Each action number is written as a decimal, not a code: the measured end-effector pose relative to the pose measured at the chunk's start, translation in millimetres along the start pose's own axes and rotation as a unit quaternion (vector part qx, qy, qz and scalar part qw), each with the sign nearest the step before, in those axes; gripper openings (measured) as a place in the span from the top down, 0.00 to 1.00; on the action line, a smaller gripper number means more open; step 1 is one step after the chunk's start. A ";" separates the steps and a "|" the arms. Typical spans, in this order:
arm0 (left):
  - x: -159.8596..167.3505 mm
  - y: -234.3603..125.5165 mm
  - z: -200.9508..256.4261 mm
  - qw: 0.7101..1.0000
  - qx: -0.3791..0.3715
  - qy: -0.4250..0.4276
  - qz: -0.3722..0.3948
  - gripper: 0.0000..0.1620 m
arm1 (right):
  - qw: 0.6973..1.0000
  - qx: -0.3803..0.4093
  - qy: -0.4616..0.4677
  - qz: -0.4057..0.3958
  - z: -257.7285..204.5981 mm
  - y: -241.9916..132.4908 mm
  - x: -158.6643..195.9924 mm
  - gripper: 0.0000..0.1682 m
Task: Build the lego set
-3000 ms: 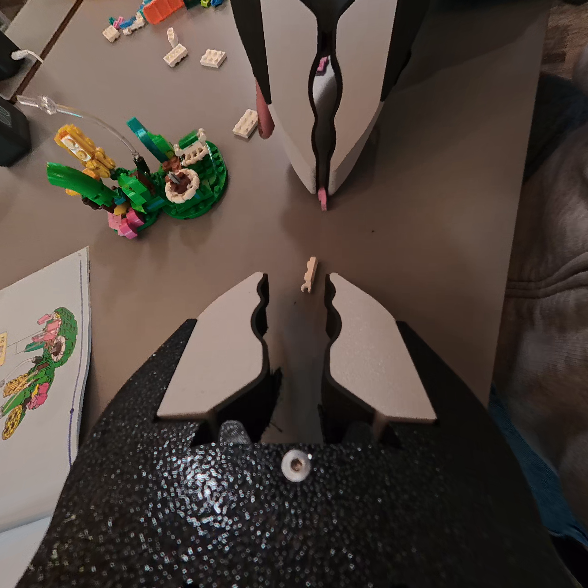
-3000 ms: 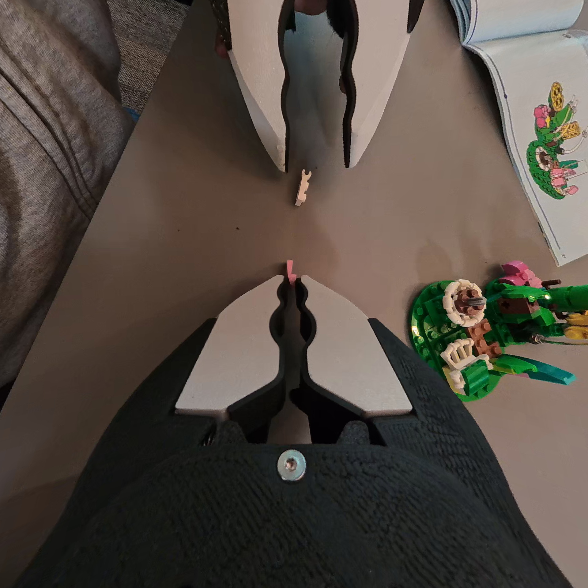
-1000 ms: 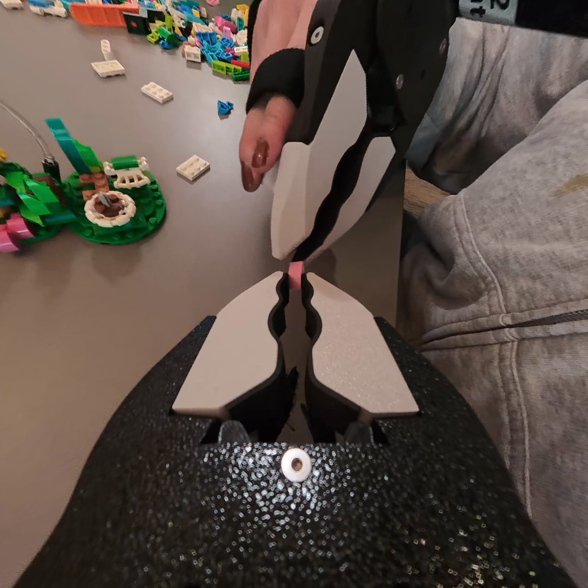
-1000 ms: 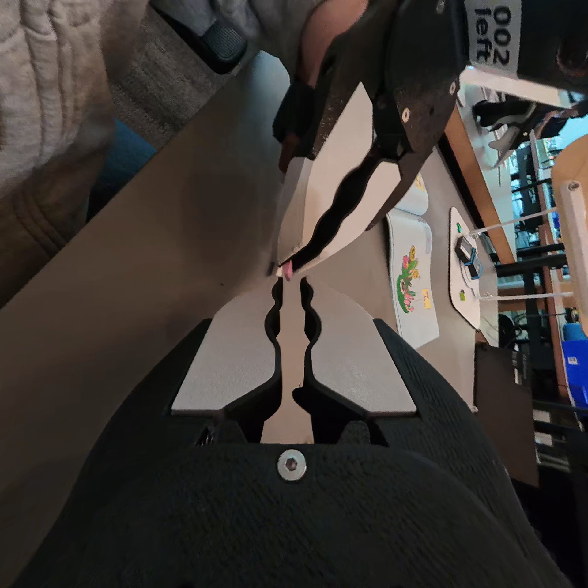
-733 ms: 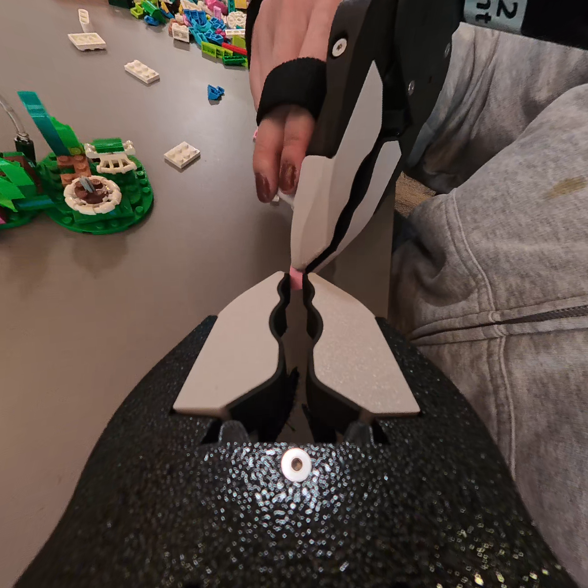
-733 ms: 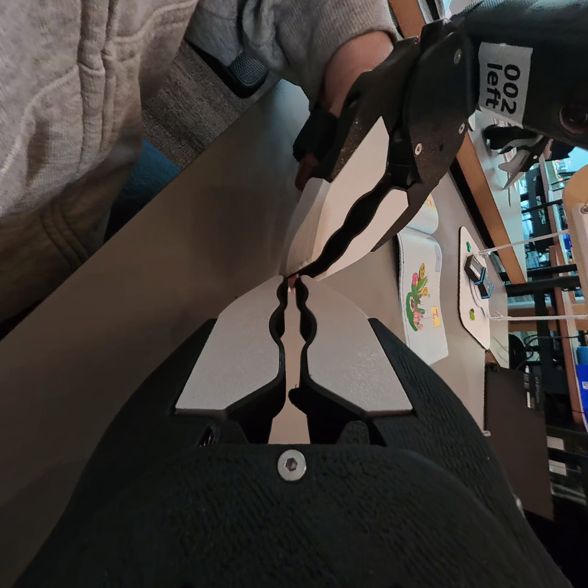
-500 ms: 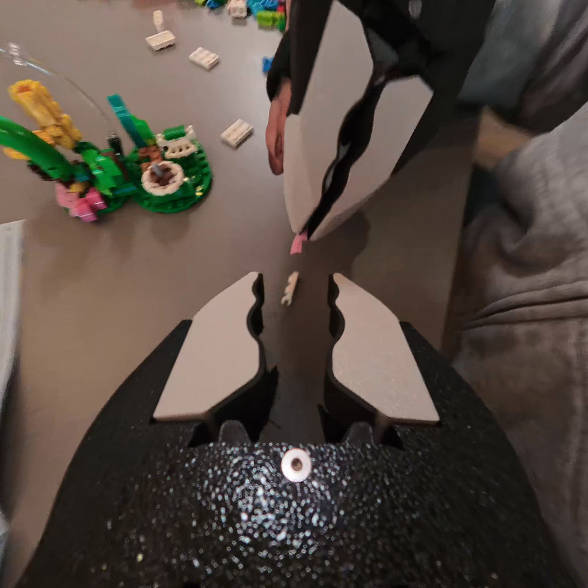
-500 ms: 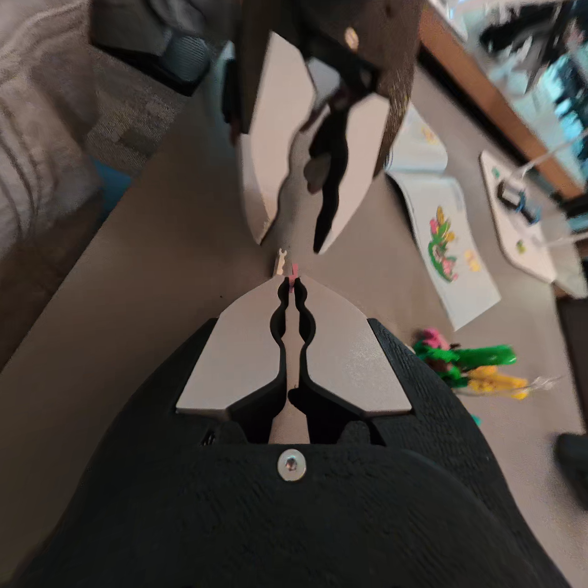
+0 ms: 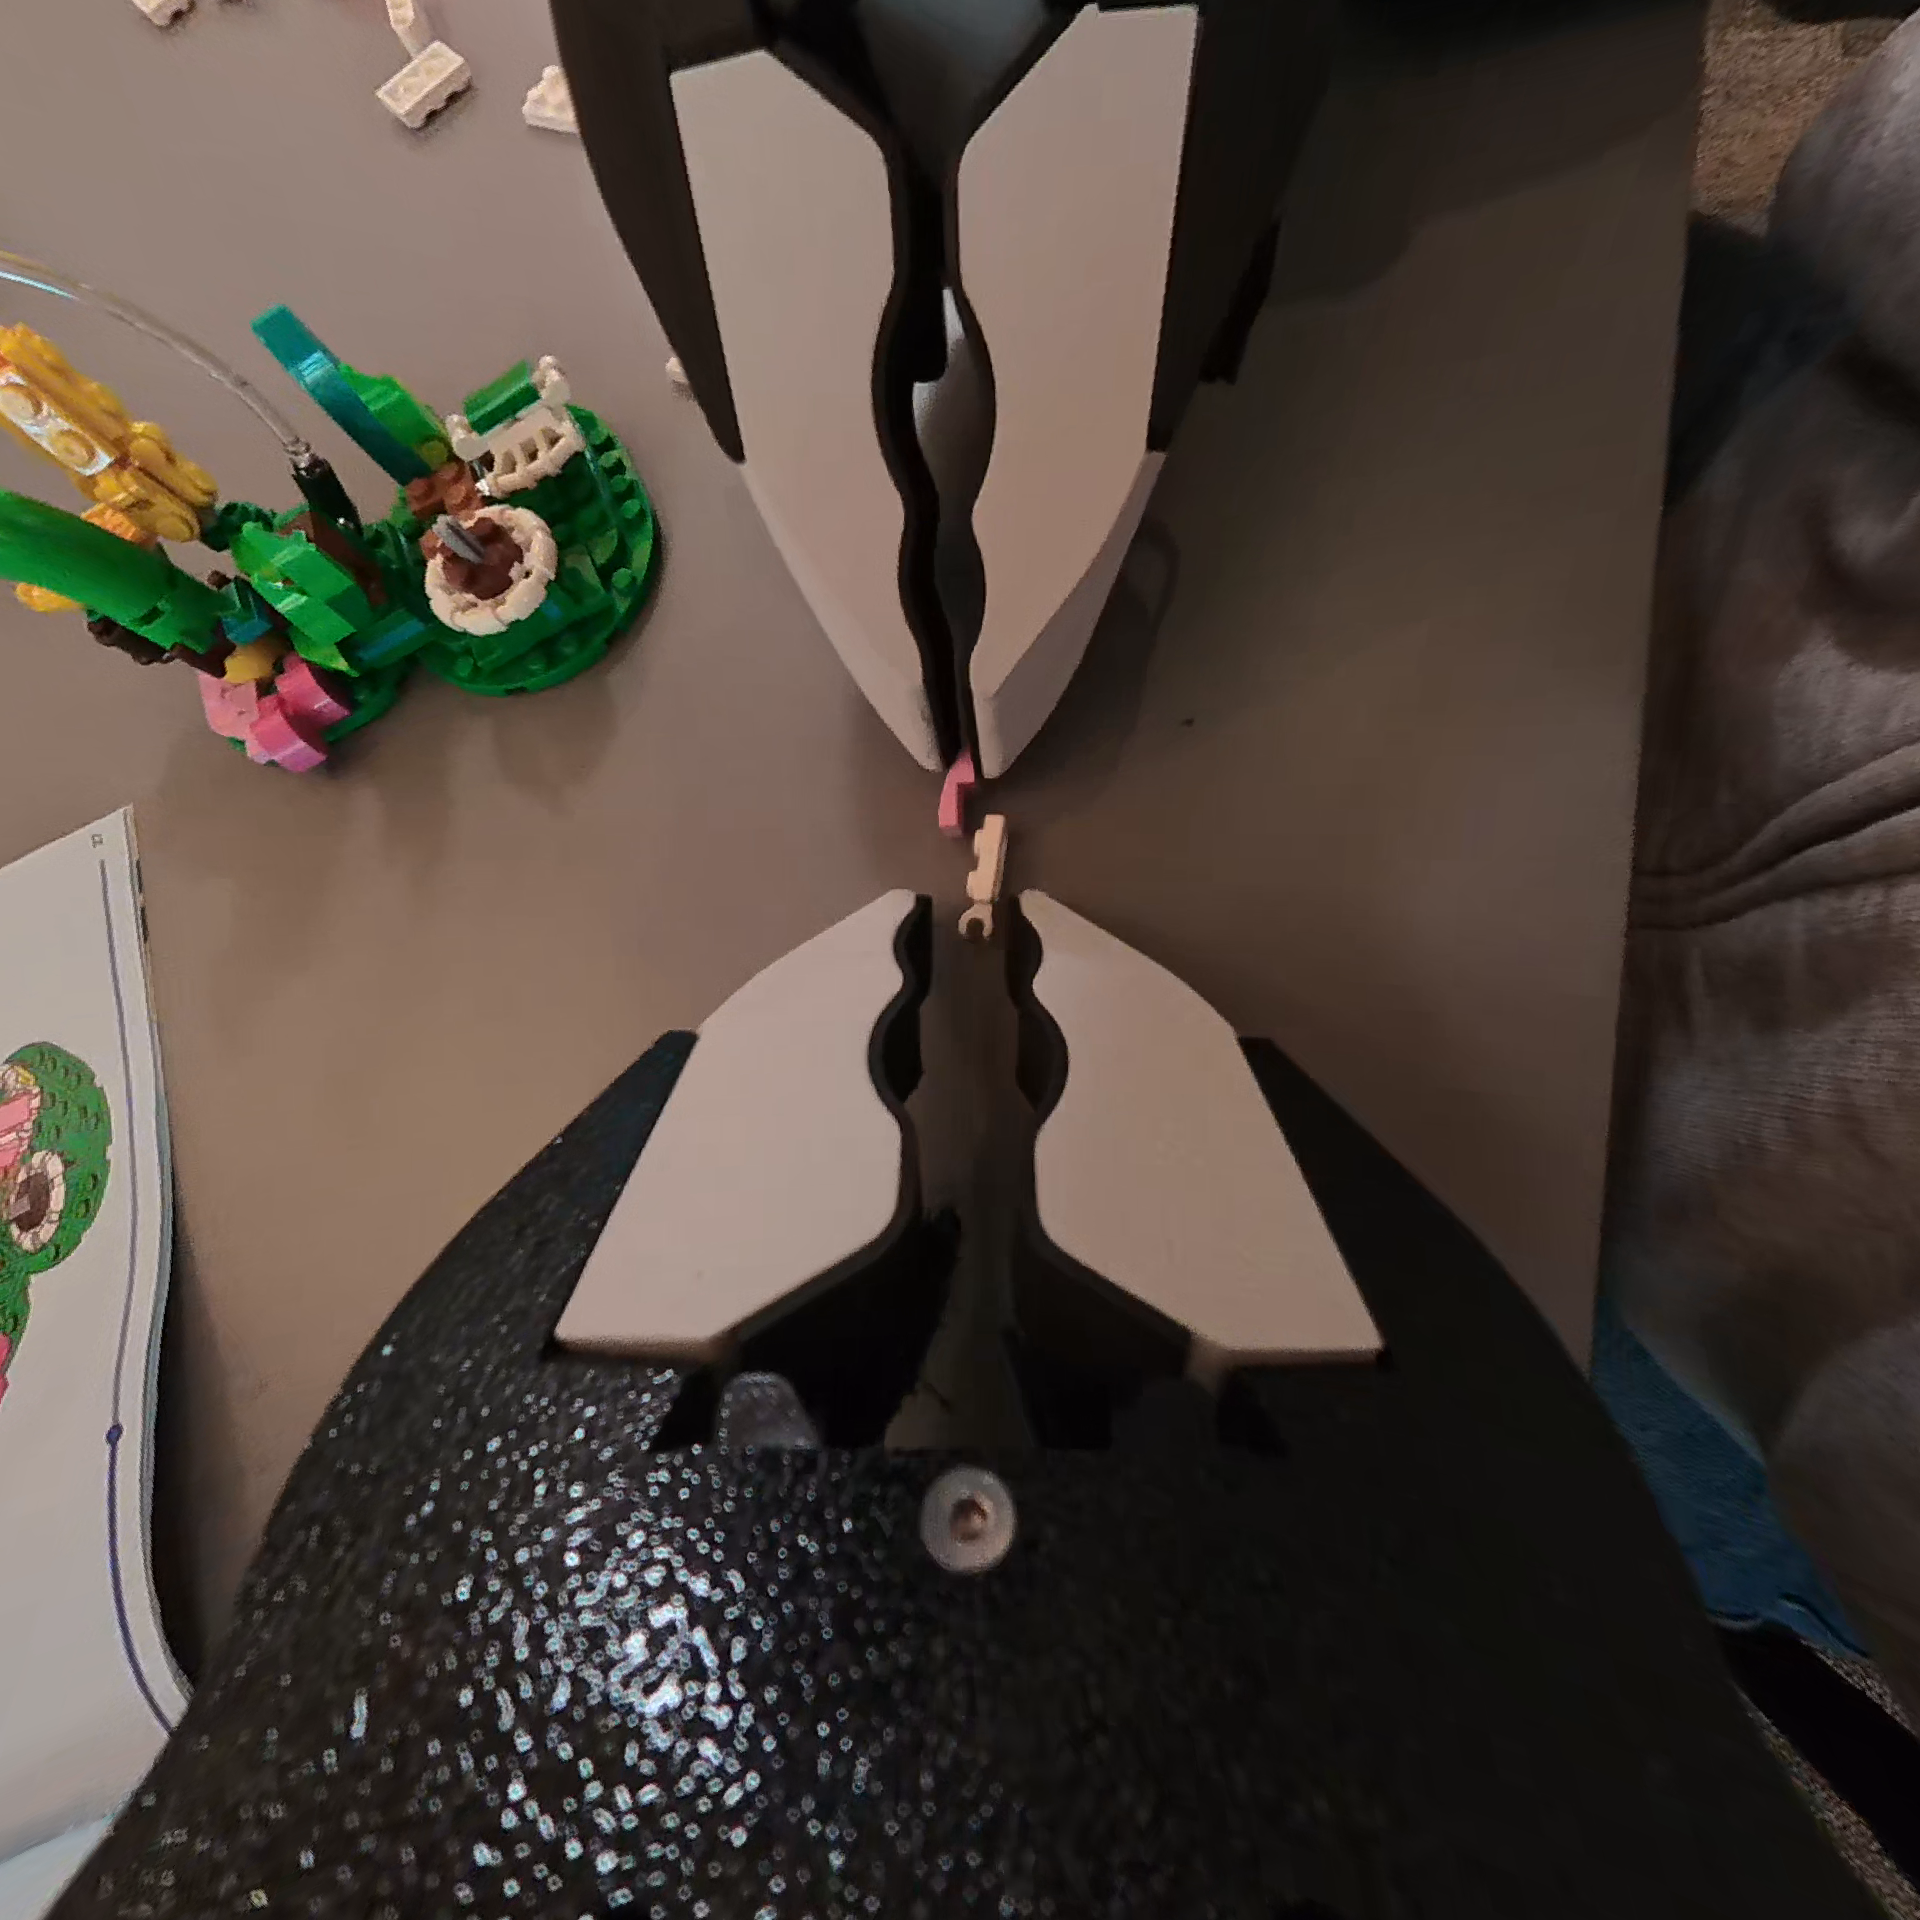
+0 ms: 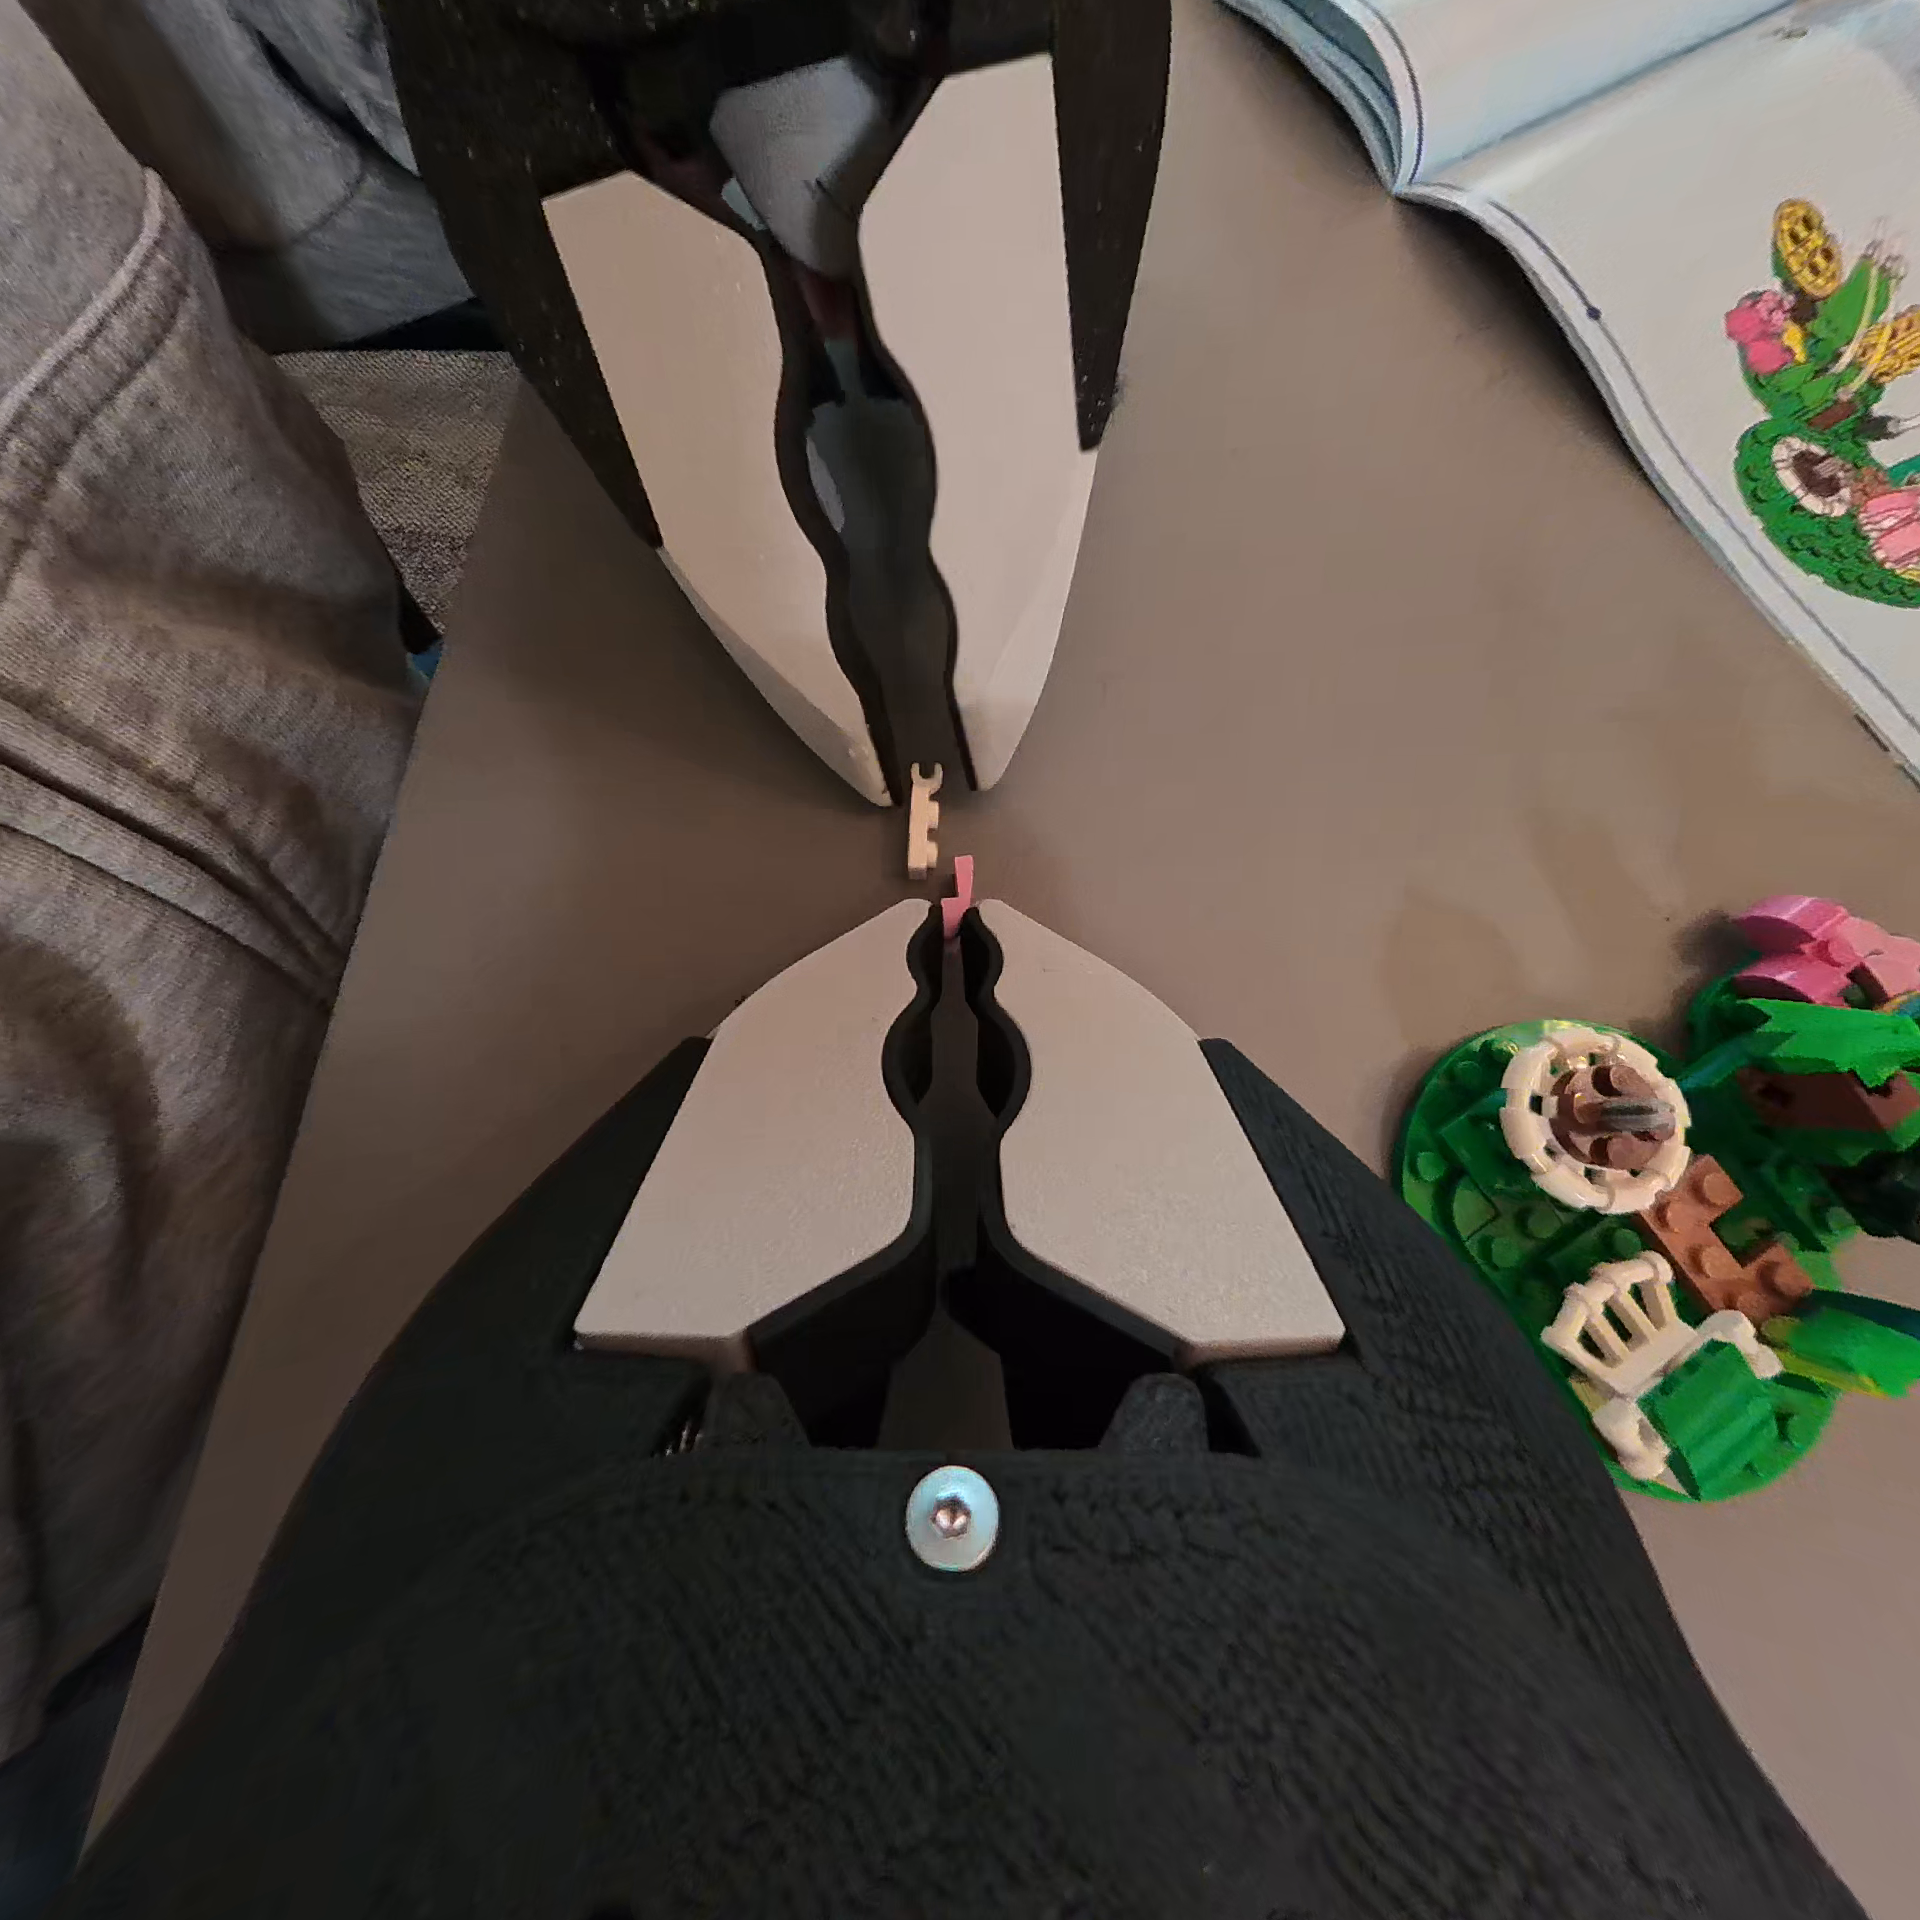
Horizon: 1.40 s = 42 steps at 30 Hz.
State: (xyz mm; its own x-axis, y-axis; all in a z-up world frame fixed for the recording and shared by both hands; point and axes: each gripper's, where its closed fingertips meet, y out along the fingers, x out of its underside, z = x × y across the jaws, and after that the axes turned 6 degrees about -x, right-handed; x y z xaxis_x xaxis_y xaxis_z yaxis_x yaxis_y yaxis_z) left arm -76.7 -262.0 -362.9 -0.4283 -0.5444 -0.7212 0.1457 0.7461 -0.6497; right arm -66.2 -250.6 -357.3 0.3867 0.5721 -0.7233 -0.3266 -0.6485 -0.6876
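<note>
My right gripper (image 10: 954,909) is shut on a small pink piece (image 10: 958,891) that sticks out past its tips. It comes in from the top of the left wrist view (image 9: 961,764), with the pink piece (image 9: 958,795) there too. My left gripper (image 9: 971,904) faces it tip to tip, jaws a little apart. A small cream clip piece (image 9: 984,868) lies on the grey table (image 9: 520,935) with its clip end between those tips, apparently not pinched. The right wrist view shows the left gripper (image 10: 928,790) and the cream piece (image 10: 923,826), which sits just beside the pink piece.
The green flower build (image 9: 499,561) stands to the left, and shows in the right wrist view (image 10: 1621,1195). An open instruction booklet (image 9: 73,1143) (image 10: 1662,260) lies beyond it. Loose white bricks (image 9: 421,78) lie farther off. A person's grey clothing (image 9: 1787,727) (image 10: 156,727) lines the table edge. My two grippers' fingertips are within a few centimetres of each other.
The pink piece went from my left gripper to my right, which shut on it. The left opened, the cream piece ended up on the table, and the left has narrowed around it.
</note>
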 end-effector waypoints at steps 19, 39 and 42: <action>-0.2 0.1 1.2 1.000 -0.012 0.024 -0.015 0.97 | 1.000 -0.022 -0.005 -0.017 -4.1 1.9 2.5 0.88; -1.8 2.6 -3.7 0.998 -0.044 0.024 -0.030 0.97 | 1.000 -0.006 -0.021 -0.018 0.8 8.4 -5.3 0.88; -0.6 1.9 -5.9 0.998 -0.055 0.025 -0.036 0.97 | 1.000 -0.005 -0.019 -0.019 0.7 8.5 -5.5 0.88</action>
State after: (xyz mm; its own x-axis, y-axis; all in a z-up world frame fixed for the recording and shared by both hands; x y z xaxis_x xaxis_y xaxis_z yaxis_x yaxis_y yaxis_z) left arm -81.5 -258.0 -362.2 -0.4792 -0.5802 -0.6586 0.0162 0.7444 -0.6676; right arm -71.7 -258.9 -359.2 0.3656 0.6148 -0.6988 -0.3035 -0.6310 -0.7140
